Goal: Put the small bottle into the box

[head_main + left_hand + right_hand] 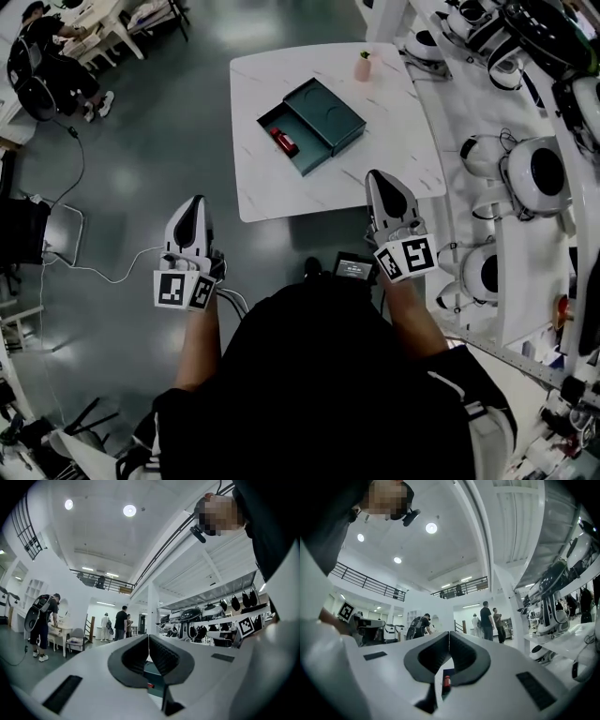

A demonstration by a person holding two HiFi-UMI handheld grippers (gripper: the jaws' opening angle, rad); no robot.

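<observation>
Left gripper (195, 202): jaws together, nothing between them. In the left gripper view (149, 641) the two dark pads meet along one vertical line. It hangs over the floor, short of the table's near edge and to the left of it.

Right gripper (380, 177): jaws together, nothing between them. In the right gripper view (449, 639) the pads likewise meet along one line. Its tip lies over the near right corner of the table (281, 192).

Box (312, 125): dark teal, open, set at an angle near the middle of the white table. It shows two parts side by side: a lower tray on the left and a raised part on the right.

Bottle (283, 141): small and red, lying on its side in the left tray of the box, well apart from both grippers. Below the closed pads the right gripper view shows the bottle (446, 680) against the box (448, 671). The left gripper view shows a strip of the box (152, 670) with a red spot under it.

Pink container (363, 66): upright near the far edge of the table, apart from the box.

Surroundings: white robot heads (534, 173) lie along a bench on the right. A seated person (47, 61) is at the far left. Several people (487, 620) stand in the background
</observation>
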